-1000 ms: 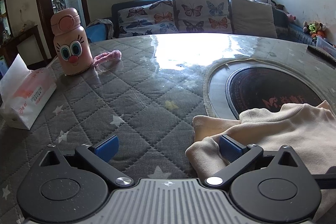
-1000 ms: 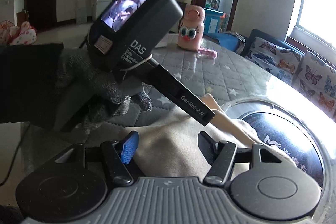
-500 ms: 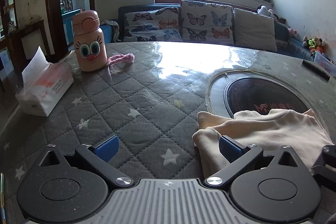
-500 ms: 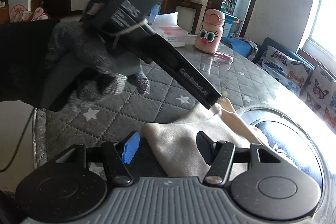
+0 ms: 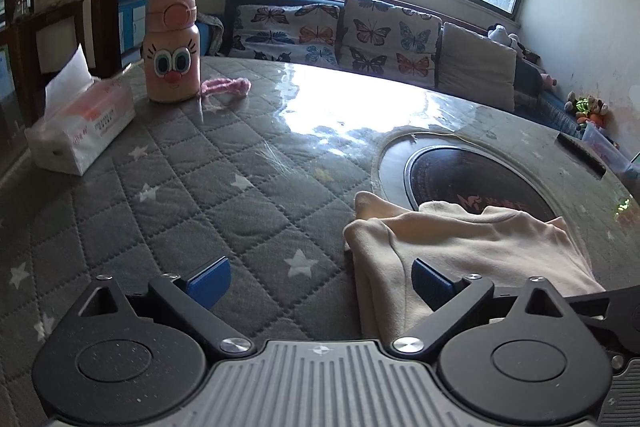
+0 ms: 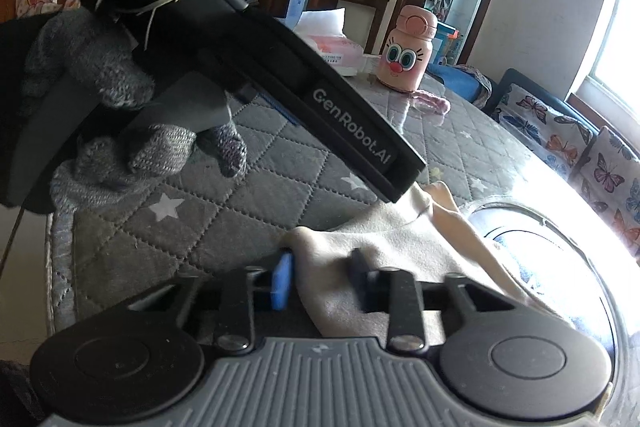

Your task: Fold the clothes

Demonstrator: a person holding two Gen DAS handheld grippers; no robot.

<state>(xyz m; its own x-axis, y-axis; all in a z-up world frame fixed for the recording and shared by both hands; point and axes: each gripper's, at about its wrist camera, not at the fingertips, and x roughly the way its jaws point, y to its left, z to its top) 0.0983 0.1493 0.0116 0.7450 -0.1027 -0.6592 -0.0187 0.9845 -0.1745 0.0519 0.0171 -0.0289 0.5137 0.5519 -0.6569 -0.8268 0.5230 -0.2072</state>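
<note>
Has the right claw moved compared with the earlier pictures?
Yes. The right claw has just been closing and now sits over the cloth edge, nearer the table rim.

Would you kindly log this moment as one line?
left gripper: open, closing | right gripper: closing around cream garment corner | garment: on table

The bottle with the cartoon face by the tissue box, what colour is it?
The bottle is pink, with big blue-green eyes and a red nose; the left wrist view shows it best.
</note>
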